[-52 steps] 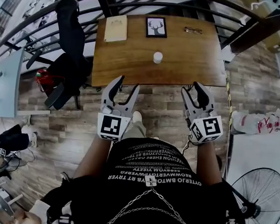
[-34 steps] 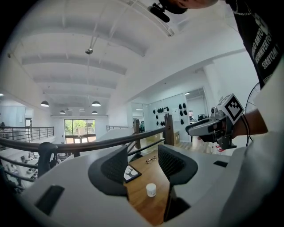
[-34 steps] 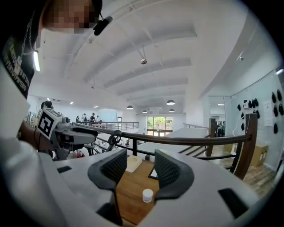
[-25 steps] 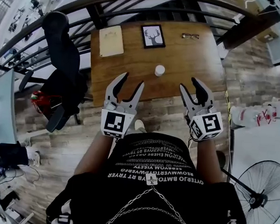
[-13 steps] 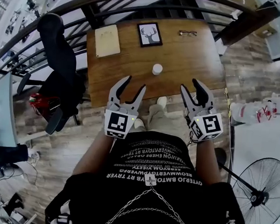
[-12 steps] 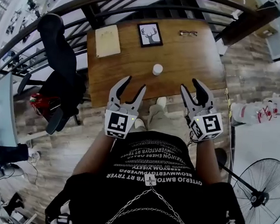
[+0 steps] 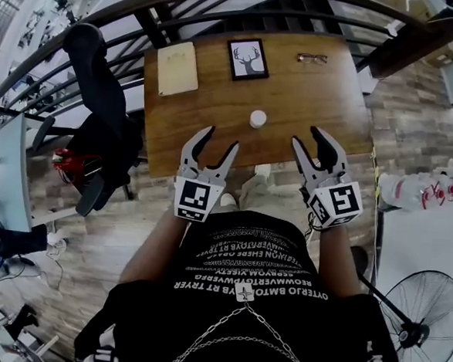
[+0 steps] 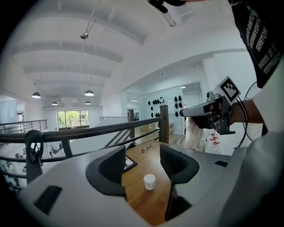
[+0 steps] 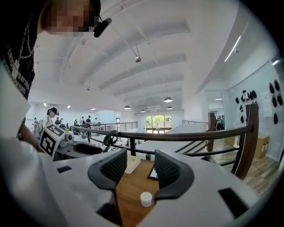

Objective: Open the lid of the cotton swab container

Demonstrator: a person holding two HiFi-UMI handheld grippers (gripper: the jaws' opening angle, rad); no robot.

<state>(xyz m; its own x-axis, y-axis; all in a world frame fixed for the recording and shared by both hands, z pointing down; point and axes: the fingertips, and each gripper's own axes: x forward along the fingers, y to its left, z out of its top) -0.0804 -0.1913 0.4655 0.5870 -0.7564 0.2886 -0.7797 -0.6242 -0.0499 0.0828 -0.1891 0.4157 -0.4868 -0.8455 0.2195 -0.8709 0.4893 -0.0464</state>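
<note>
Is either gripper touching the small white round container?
No, the white container stands alone on the wooden table, beyond the left gripper and right gripper.

The small white round plastic container (image 7: pixel 257 119) stands near the middle of the brown wooden table (image 7: pixel 208 109). From it, the black-framed deer picture (image 7: pixel 247 59) lies at twelve o'clock, the pale rectangular notepad (image 7: pixel 177 68) at ten and the thin-rimmed eyeglasses (image 7: pixel 312 58) at one. The left gripper (image 7: pixel 220 139) hangs at eight and the right gripper (image 7: pixel 308 138) at four, both apart from it. The black office chair (image 7: pixel 102 75) stands beyond the table at nine.

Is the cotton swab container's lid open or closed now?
Closed: the cotton swab container stands upright on the wooden table, its white lid seated on top.
</note>
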